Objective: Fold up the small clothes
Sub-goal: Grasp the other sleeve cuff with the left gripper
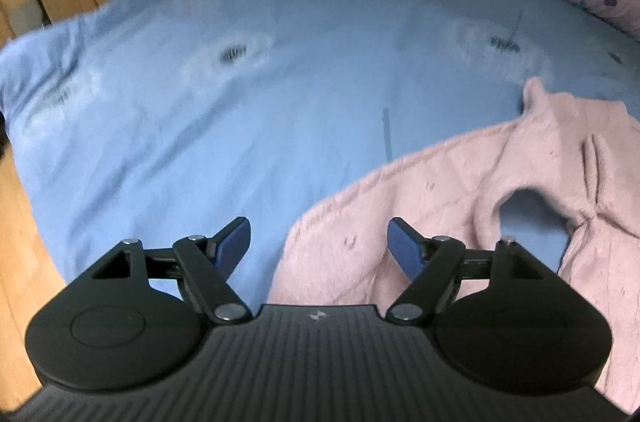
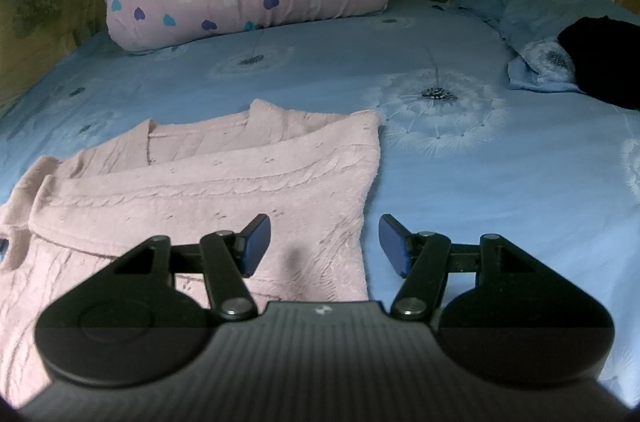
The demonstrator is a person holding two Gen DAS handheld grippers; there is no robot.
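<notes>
Left gripper point(image 1: 319, 246): jaws spread wide, nothing between the blue pads point(image 1: 234, 245), pitched down steeply, view motion-blurred. Right gripper point(image 2: 325, 245): jaws apart, a bit narrower than left, pads point(image 2: 256, 244) clear of any contact, nothing held, angled down less steeply, view sharp. No hands or sleeves visible in either wrist view.
</notes>
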